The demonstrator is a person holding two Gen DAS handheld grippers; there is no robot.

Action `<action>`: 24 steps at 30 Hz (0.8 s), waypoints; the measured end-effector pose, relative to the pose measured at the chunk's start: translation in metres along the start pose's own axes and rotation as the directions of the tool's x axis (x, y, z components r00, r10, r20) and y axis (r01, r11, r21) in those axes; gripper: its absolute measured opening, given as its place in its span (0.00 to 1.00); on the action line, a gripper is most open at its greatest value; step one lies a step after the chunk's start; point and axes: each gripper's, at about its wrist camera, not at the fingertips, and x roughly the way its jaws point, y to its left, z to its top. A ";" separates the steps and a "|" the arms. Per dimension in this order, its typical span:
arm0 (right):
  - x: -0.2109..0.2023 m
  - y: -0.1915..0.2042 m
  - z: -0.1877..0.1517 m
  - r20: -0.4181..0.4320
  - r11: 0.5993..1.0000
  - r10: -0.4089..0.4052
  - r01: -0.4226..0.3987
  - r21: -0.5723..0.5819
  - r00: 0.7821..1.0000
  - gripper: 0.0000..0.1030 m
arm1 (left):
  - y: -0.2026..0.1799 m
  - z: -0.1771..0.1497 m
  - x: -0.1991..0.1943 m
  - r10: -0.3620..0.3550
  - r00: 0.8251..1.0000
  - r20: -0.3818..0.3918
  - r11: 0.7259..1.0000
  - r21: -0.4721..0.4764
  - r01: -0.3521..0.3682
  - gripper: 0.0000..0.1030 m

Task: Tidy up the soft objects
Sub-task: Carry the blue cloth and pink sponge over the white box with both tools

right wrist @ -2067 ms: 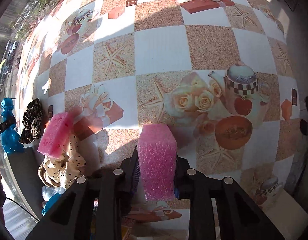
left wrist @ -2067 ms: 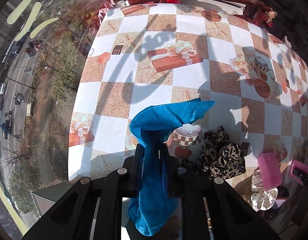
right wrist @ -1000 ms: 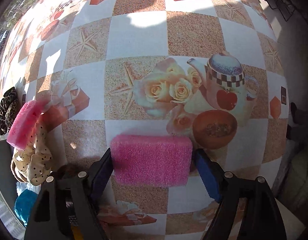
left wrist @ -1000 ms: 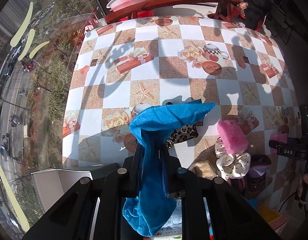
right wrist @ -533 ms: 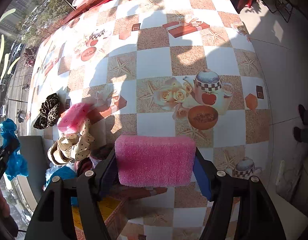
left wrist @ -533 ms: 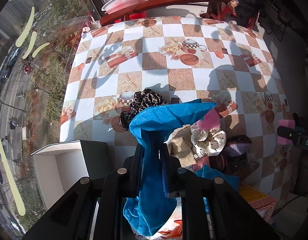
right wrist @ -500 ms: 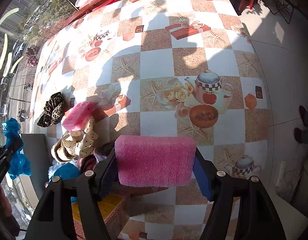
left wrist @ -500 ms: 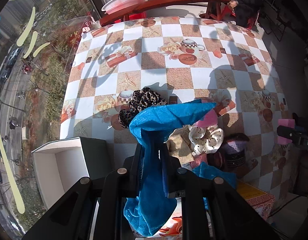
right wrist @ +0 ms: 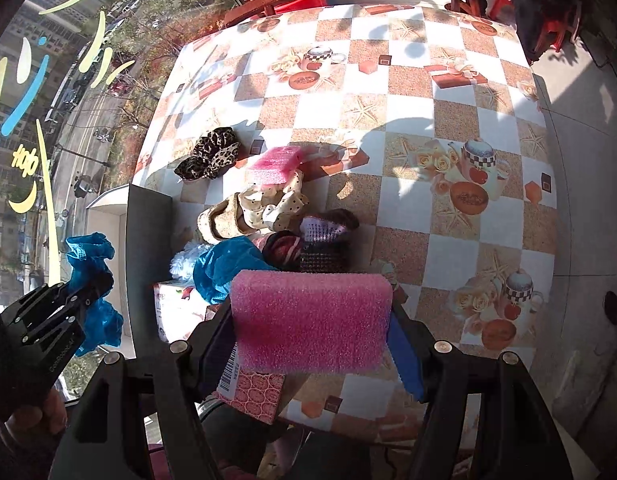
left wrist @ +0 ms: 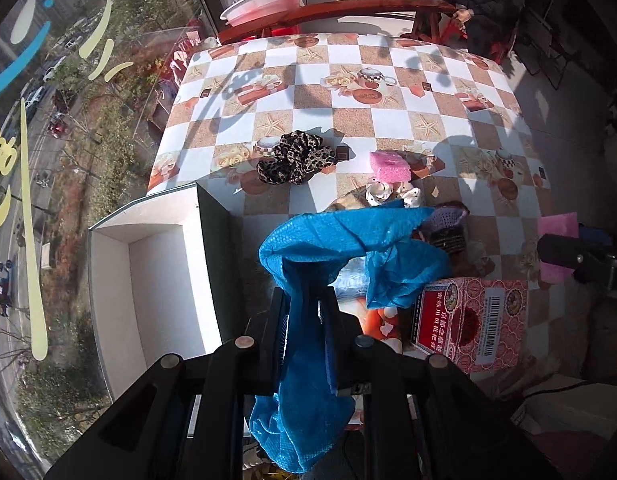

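Two hand-held grippers hang above the tabletop's (right wrist: 460, 128) near edge: the left hand-held gripper (left wrist: 306, 300) pinches a blue cloth (left wrist: 348, 240), the right hand-held gripper (right wrist: 310, 320) clamps a pink sponge (right wrist: 310, 320) lengthwise. Left stands a white box (left wrist: 148, 264); beyond, a leopard scrunchie (left wrist: 294, 158), a second pink sponge (left wrist: 388, 166).

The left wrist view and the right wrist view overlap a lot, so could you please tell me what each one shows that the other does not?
Only the left wrist view shows the white box's inside and the left tongs shut on the blue cloth up close. Only the right wrist view shows the right tongs gripping the pink foam block endwise, and a hand. Both show the checkered table, leopard scrunchie, second pink foam and polka-dot scrunchie.
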 end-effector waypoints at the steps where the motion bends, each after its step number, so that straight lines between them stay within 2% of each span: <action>1: 0.000 0.013 -0.003 0.011 1.000 0.003 -0.003 -0.009 1.000 0.69 | 0.005 -0.003 -0.001 0.001 1.000 0.002 1.000 0.004 -0.001 0.18; 4: 0.005 0.043 -0.011 0.017 0.999 0.031 -0.031 -0.004 0.999 0.69 | 0.025 -0.012 0.000 -0.008 1.000 -0.006 1.000 0.021 0.008 0.18; 7: 0.013 0.077 -0.017 0.009 0.998 0.062 -0.062 0.014 0.998 0.69 | 0.044 -0.024 0.001 0.014 1.000 -0.004 0.998 0.063 -0.014 0.18; 11: 0.025 0.128 -0.023 -0.018 0.996 0.081 -0.082 -0.024 0.997 0.69 | 0.071 -0.038 0.001 0.025 1.000 0.004 0.996 0.082 -0.025 0.18; 20: 0.034 0.213 0.001 -0.046 0.979 0.077 -0.084 -0.184 0.996 0.69 | 0.136 -0.054 -0.008 0.024 0.999 0.043 0.998 -0.064 -0.021 0.18; 24: 0.039 0.248 0.011 -0.069 0.964 0.106 -0.119 -0.236 0.992 0.69 | 0.160 -0.064 -0.007 0.025 0.999 0.037 0.991 -0.136 -0.020 0.18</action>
